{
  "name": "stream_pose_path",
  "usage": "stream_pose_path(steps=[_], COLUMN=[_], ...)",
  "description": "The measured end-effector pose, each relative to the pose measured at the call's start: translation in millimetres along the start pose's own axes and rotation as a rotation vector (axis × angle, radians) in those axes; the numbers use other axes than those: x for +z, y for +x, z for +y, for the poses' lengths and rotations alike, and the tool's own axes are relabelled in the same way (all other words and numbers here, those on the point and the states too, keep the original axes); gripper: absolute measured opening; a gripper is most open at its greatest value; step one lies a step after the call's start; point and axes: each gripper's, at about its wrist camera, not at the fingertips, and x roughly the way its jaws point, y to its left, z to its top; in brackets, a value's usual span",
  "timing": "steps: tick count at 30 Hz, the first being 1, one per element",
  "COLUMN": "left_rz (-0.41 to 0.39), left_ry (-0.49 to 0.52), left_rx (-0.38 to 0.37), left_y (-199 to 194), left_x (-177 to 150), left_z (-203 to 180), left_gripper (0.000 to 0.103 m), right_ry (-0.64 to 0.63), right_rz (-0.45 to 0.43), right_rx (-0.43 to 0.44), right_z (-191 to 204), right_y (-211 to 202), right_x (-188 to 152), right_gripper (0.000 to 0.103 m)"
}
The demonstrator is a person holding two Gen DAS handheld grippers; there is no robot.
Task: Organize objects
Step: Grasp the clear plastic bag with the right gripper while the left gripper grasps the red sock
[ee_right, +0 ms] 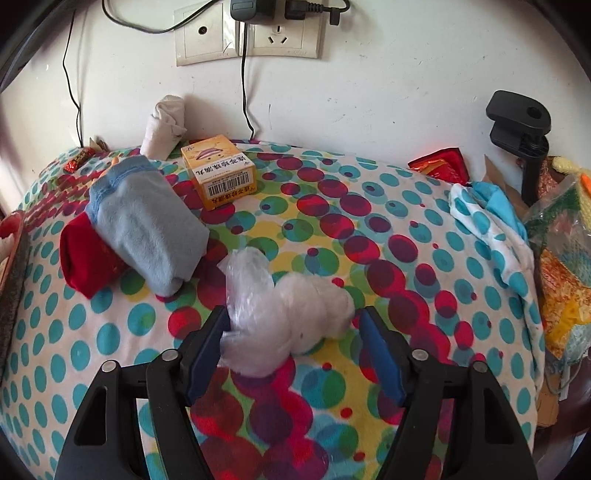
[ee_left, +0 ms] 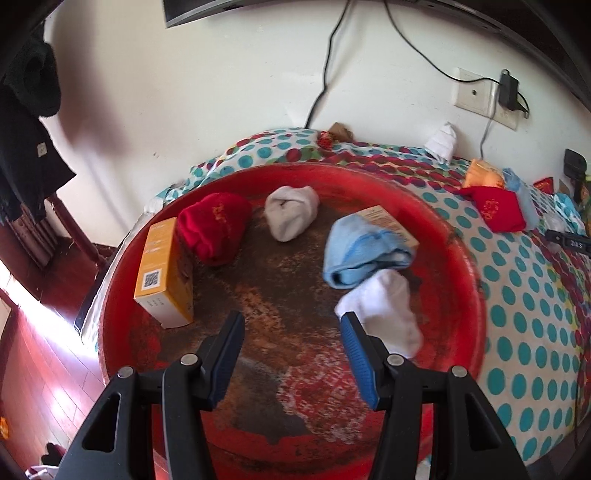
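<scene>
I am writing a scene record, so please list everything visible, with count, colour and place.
Round metal tray: one, red, worn; on blanket.
Dotted fleece blanket: one, multicoloured; covers bed.
Cardboard boxes: three; orange, tray's left; pale-topped, under blue sock; orange, on blanket.
Tray socks: four; red, grey, light blue, white.
Blanket socks: three; red, light blue, white by wall.
Plastic-wrapped bundle: one, white; between right gripper's fingers.
Wall sockets: white.
Left gripper: open, above tray.
Right gripper: open, around bundle.
</scene>
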Motion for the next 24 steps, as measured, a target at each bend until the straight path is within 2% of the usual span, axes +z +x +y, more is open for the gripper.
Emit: stream_pose_path(steps=[4, 5, 7, 9, 16, 20, 24], left_rz=[-0.001, 0.003, 0.004, 0.008, 0.085, 0.141, 0.169], left_ry=[0.042, 0.046, 0.045, 0.053, 0.120, 0.157, 0.113], left_rx=[-0.043, -0.072, -0.123, -0.154, -0.317, -0.308, -0.305], left_y=[-12.9, -15.3, -15.9, -14.7, 20.0, 46.6, 70.4], left_x=[13.3, 19.0, 28.5, 40.5, 72.0, 84.9, 96.6], left_z=[-27.0, -37.3, -53.8, -78.0, -176.5, -225.2, -247.5], left_gripper=[0.056, 0.057, 0.065, 0.067, 0.067, 0.067, 0.067], right_ry=[-0.011, -0.016, -0.016, -0.022, -0.015, -0.030, -0.010], right_rz=[-0.026, -0.034, -0.036, -0.037, -0.024, -0.011, -0.005], right_rx=[0.007, 0.001, 0.014, 0.006, 0.008, -0.009, 0.012], right_z=[-2.3, -3.4, -7.3, -11.0, -22.2, -19.3, -21.2], right_y=[-2.4, -4.5, -9.1, -14.8, -23.2, -20.5, -19.5], right_x=[-6.2, -9.3, -15.9, -22.3, -36.7, -37.1, -37.3], right_gripper=[0.053, 0.053, 0.053, 0.053, 0.053, 0.053, 0.054])
